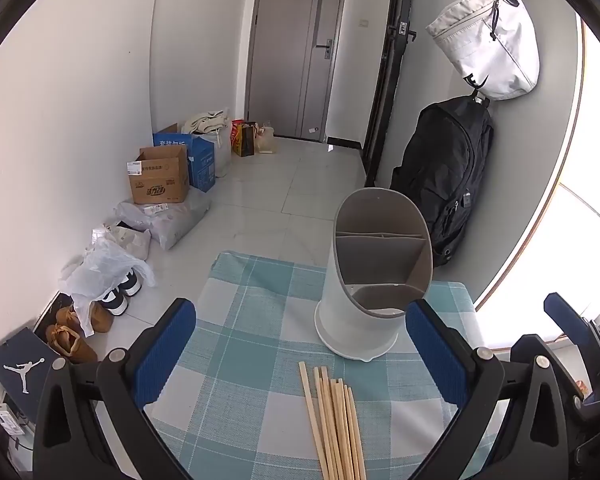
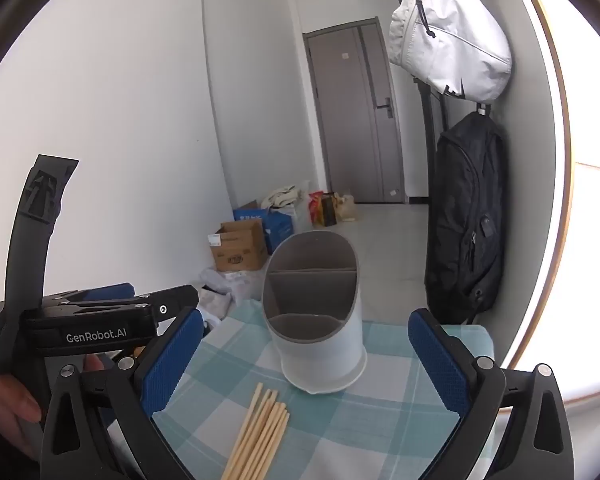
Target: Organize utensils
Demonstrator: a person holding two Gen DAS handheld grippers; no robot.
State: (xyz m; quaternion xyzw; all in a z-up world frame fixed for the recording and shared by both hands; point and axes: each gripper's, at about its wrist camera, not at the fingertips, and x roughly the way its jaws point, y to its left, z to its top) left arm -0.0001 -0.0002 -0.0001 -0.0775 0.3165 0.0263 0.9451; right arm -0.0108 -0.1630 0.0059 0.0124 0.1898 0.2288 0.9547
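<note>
Both grippers hang over a small table with a checked cloth [image 1: 236, 320], and nothing is picked up yet. The left gripper [image 1: 300, 356] has its jaws spread wide, blue pads well apart, with only cloth and the chopsticks' tips between them. The right gripper [image 2: 306, 364] is just as wide and just as empty, framing the same scene from the other side. The chopsticks [image 1: 336, 420] lie flat on the cloth in a loose bundle, near ends running out of view at the bottom edge, far tips fanned slightly and pointing toward the holder [image 1: 374, 280]. That holder stands upright just beyond the tips, apart from them, a pale tub with a slanted grey mouth and dividers inside; its compartments look empty as far as the view reaches. Handling, by my reading: the sticks are thin, stiff, light wood, likely to roll and scatter if nudged sideways, and lying flat they leave little room for a pad to get under. The better bet looks like pinching across the bundle where the sticks sit closest together, jaws squeezing them into one pack, then tipping them upright over a compartment. The holder seems light too, so a bump could slide or topple it; the spare gripper could steady its wall.
</note>
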